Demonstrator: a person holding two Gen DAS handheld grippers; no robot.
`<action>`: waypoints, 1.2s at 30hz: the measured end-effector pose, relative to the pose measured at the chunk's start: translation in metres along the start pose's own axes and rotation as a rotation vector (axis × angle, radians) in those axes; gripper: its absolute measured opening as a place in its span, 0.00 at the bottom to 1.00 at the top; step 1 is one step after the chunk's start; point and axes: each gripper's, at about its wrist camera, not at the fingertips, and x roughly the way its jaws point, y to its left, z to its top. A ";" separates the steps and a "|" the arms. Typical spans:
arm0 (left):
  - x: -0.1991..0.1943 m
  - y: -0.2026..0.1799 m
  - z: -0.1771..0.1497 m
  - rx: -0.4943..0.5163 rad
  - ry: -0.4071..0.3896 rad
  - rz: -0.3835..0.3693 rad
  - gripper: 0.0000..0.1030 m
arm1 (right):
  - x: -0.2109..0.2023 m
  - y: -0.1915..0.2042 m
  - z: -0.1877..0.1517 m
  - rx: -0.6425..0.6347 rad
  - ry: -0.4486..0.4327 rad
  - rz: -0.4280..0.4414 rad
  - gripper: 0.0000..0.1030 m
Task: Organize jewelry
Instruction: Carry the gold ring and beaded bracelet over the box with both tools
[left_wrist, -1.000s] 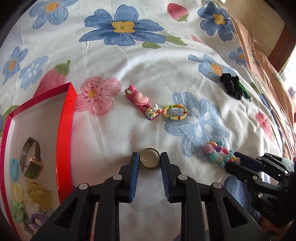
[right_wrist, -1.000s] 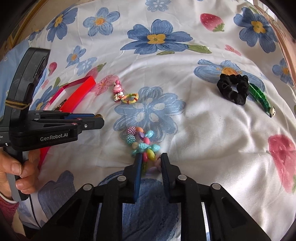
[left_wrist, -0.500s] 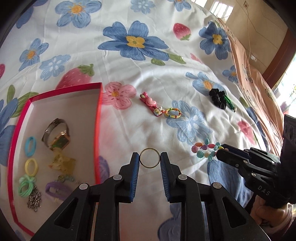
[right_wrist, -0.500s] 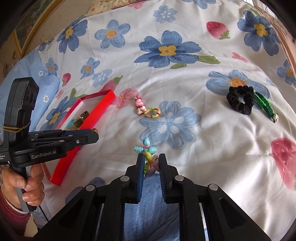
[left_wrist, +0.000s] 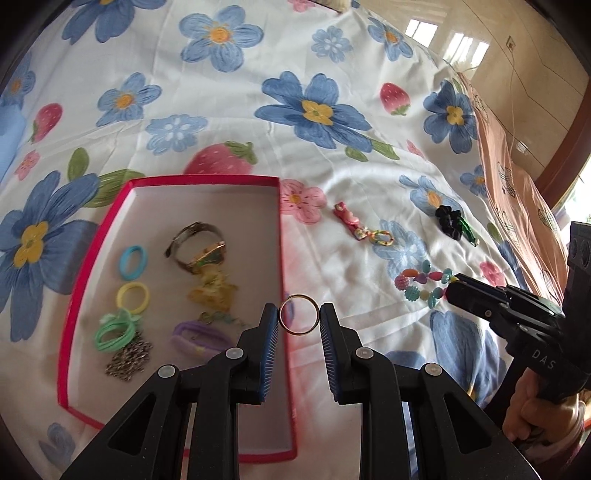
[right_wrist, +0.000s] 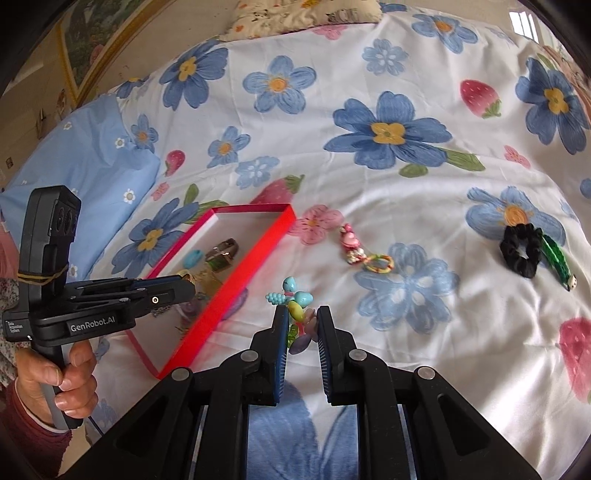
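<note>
**Two pieces in the air, both bound for the red box**

Your left gripper (left_wrist: 298, 320) is pinching a thin gold ring (left_wrist: 298, 314) by its edges, so the ring stands upright between the two pads. It hangs over the right wall of the red box (left_wrist: 95, 266), not yet clearly inside. Your right gripper (right_wrist: 302, 320) is clamped on a bracelet of coloured beads (right_wrist: 295, 300), part of which sticks up past the fingertips; it is held above the flowered bedsheet (right_wrist: 388, 192), just right of the box.

You appear to be in the carrying step, with both pieces picked up and neither dropped off. In the box already lie a watch (left_wrist: 197, 246), a blue hair loop (left_wrist: 132, 261), a yellow hair loop (left_wrist: 133, 297), a green hair tie (left_wrist: 115, 329), a purple hair tie (left_wrist: 197, 334), a small chain (left_wrist: 129, 357) and a yellow clip (left_wrist: 214, 291).

Next, move the ring further left so it is well within the walls, lower it, then ease the fingers apart over a bare patch of floor, such as the far end. Bring the bracelet over the right wall afterwards, so the two tools do not crowd each other.

Still out on the sheet to the right are a pink hair clip (right_wrist: 350, 240) with a small multicoloured ring (right_wrist: 380, 263) beside it, and further right a black scrunchie (right_wrist: 521, 251) touching a green clip (right_wrist: 556, 258).
</note>
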 end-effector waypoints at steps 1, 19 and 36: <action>-0.002 0.003 -0.001 -0.005 0.000 0.002 0.22 | 0.001 0.004 0.000 -0.006 0.001 0.006 0.15; -0.040 0.048 -0.021 -0.097 -0.034 0.045 0.22 | 0.015 0.054 0.005 -0.087 0.029 0.088 0.15; -0.052 0.089 -0.040 -0.177 -0.035 0.092 0.22 | 0.038 0.103 0.007 -0.166 0.063 0.157 0.15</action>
